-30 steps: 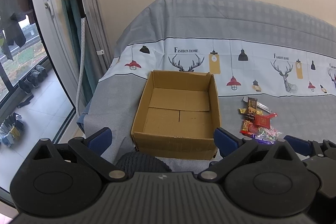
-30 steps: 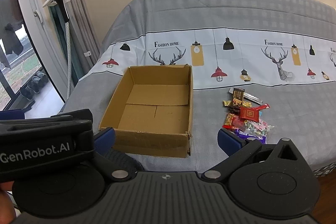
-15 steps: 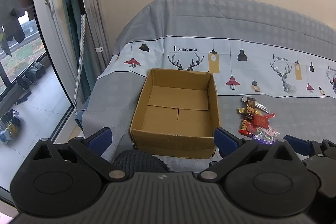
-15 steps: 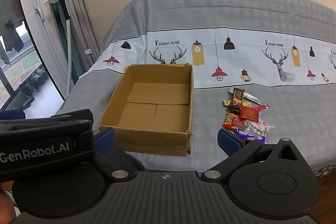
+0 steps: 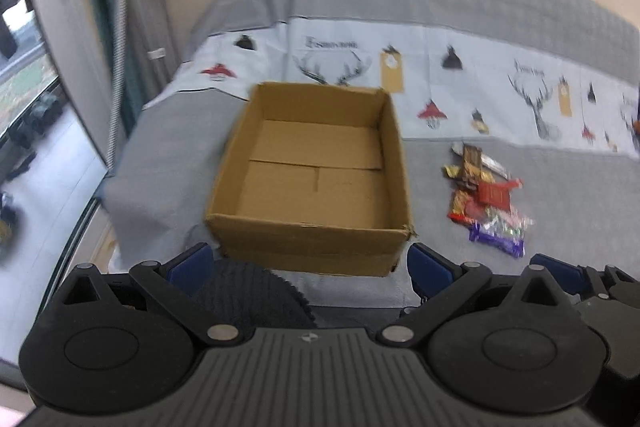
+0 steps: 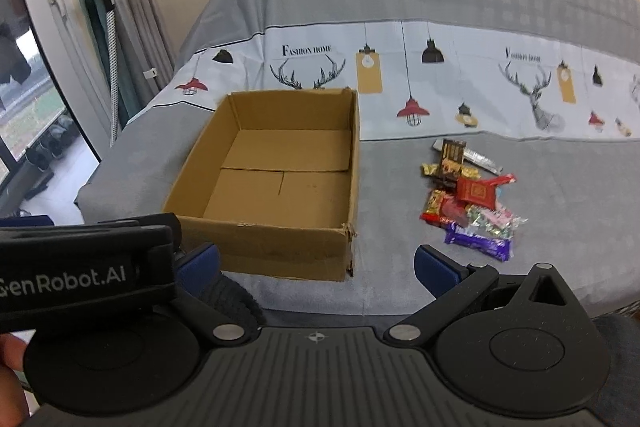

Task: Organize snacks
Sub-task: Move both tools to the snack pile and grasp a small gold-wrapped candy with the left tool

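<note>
A: None of the snacks (image 6: 470, 201) have been boxed yet, per both views. The cardboard box (image 6: 276, 183) is seen bare inside, only its folded bottom flaps showing. Task judged at its start; every item is left to be moved.

B: Where is the pile placed, approx.?

A: On the grey bedspread (image 6: 560, 187), near the box's right wall but apart from it, not touching. It's a loose heap of wrapped items: a purple bar (image 6: 478, 246) nearest the cameras, a red packet (image 6: 478, 191) mid-pile, a dark bar (image 6: 451, 155) and a silver wrapper (image 6: 478, 158) at the far end. Same pile is caught in the left view (image 5: 486, 201), though blurred there.

B: Orientation?

A: The heap's long axis is laid roughly front-to-back, away from the cameras. The purple bar is set crosswise, its long axis left-right w/ a slight slant, right end nearer. The dark bar is pointed away, nearly upright in frame. The box's long axis is also run front-to-back, opening upward.

B: And the tools?

A: Left gripper (image 5: 308, 259): jaws spread wide, nothing held, hung before the box's near wall. Right gripper (image 6: 316, 263): jaws likewise released, empty, w/ its right tip near the purple bar. No contact w/ any snack is shown.
</note>
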The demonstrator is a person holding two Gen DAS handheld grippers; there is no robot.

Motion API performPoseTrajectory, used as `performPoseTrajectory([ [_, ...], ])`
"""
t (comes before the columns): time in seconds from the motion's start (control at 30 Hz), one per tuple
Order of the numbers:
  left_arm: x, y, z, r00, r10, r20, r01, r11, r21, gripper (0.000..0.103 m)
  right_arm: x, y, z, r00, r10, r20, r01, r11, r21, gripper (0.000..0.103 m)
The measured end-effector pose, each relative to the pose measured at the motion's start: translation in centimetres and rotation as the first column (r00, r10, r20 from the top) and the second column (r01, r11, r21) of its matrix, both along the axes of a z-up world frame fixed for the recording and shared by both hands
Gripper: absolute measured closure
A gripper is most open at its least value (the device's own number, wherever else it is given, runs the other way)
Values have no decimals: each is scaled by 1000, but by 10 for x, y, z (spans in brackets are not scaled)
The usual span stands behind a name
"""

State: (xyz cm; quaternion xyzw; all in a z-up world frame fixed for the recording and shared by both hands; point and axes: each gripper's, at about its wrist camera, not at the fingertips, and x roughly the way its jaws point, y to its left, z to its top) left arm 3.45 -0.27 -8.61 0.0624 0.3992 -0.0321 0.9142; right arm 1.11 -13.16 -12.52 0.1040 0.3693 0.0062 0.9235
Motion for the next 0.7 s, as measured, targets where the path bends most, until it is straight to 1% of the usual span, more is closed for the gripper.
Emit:
performPoseTrajectory([
  [0.1, 16, -39, -28, 998, -48, 28, 47, 998, 44, 0, 4, -32, -30, 998, -54, 20, 52, 997, 52, 1],
  [0.13, 22, -52, -39, 996, -81, 31, 79, 996, 44, 0, 4, -46, -41, 997, -79, 25, 77, 994, 76, 1],
  [0.2, 35, -82, -63, 983, -181, 36, 180, 983, 36, 0, 8, -76, -65, 993, -122, 7, 120, 986, 118, 1],
  [0.27, 48, -106, -84, 971, -236, 20, 236, 971, 30, 0, 12, -102, -84, 989, -149, -1, 148, 981, 125, 1],
  [0.33, 64, -129, -103, 950, -311, 29, 311, 950, -20, 0, 14, -132, -103, 986, -167, 23, 163, 978, 130, 1],
  [0.4, 82, -148, -120, 937, -346, 41, 348, 935, -65, 0, 18, -163, -121, 983, -177, 56, 167, 973, 157, 1],
  [0.47, 102, -165, -136, 927, -372, 40, 374, 924, -84, 0, 26, -191, -135, 979, -189, 69, 177, 973, 149, 1],
  [0.53, 129, -181, -155, 920, -392, -25, 385, 913, -138, 1, 40, -219, -149, 979, -189, 78, 178, 976, 124, 1],
  [0.57, 144, -189, -165, 908, -414, -60, 398, 899, -181, 8, 47, -230, -155, 980, -185, 78, 175, 978, 115, 2],
  [0.6, 158, -194, -175, 897, -435, -77, 411, 886, -216, 21, 54, -241, -161, 980, -181, 77, 172, 979, 109, 2],
  [0.63, 171, -202, -184, 888, -450, -92, 421, 878, -230, 26, 62, -251, -168, 981, -178, 77, 169, 980, 109, 3],
  [0.67, 182, -212, -194, 881, -461, -108, 432, 875, -219, 34, 70, -259, -174, 981, -180, 75, 171, 979, 113, 4],
  [0.7, 193, -224, -205, 874, -474, -110, 450, 873, -186, 38, 79, -269, -180, 979, -189, 75, 177, 974, 143, 4],
])
